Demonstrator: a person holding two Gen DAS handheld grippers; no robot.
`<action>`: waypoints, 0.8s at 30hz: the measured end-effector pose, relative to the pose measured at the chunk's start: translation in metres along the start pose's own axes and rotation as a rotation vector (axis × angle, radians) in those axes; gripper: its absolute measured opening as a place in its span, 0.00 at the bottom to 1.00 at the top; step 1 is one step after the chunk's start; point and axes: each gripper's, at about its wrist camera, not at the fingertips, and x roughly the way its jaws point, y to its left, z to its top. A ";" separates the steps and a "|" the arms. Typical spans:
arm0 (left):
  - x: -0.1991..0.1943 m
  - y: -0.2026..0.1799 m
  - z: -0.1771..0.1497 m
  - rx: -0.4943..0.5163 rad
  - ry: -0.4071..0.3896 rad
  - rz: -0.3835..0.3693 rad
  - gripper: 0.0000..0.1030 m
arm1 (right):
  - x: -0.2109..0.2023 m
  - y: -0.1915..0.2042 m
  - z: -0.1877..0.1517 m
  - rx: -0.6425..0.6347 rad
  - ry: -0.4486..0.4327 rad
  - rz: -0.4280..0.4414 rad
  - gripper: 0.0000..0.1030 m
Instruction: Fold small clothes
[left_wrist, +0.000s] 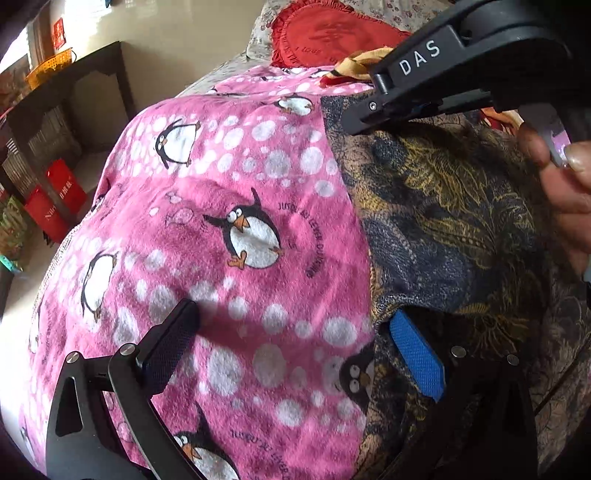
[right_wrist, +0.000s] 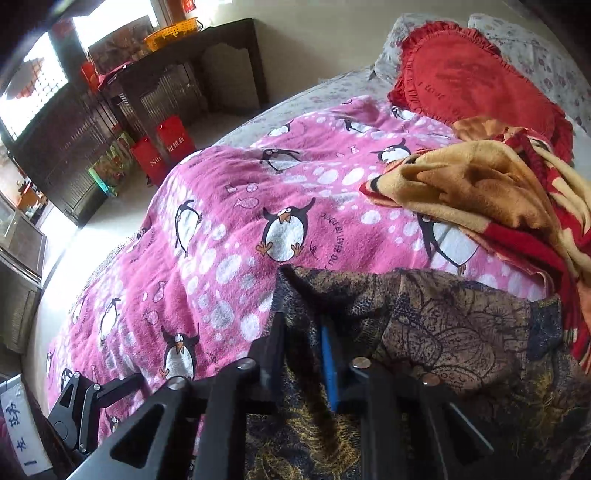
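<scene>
Left wrist view: left gripper (left_wrist: 295, 347) spread wide over the pink penguin blanket (left_wrist: 229, 206), blue pad down at the edge of the dark patterned garment (left_wrist: 443, 221), right gripper (left_wrist: 354, 123) poking in up top. Right wrist view: right gripper (right_wrist: 303, 332) clamped tight on a fold of that garment (right_wrist: 461, 332), lying on the blanket near a yellow-red cloth (right_wrist: 480, 192).

blanket (right_wrist: 229, 236): pink, penguins | garment (right_wrist: 461, 332): dark, gold floral | pillow (right_wrist: 465, 77): red
</scene>
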 end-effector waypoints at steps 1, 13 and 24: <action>-0.001 -0.001 0.003 0.020 -0.012 0.013 1.00 | -0.003 0.001 0.001 0.007 -0.010 0.022 0.06; -0.017 0.046 0.011 -0.056 -0.022 -0.011 0.99 | 0.025 0.018 0.017 0.139 -0.092 0.092 0.07; -0.060 0.042 0.016 -0.001 -0.157 0.040 0.99 | -0.097 -0.055 -0.115 0.249 -0.185 -0.204 0.49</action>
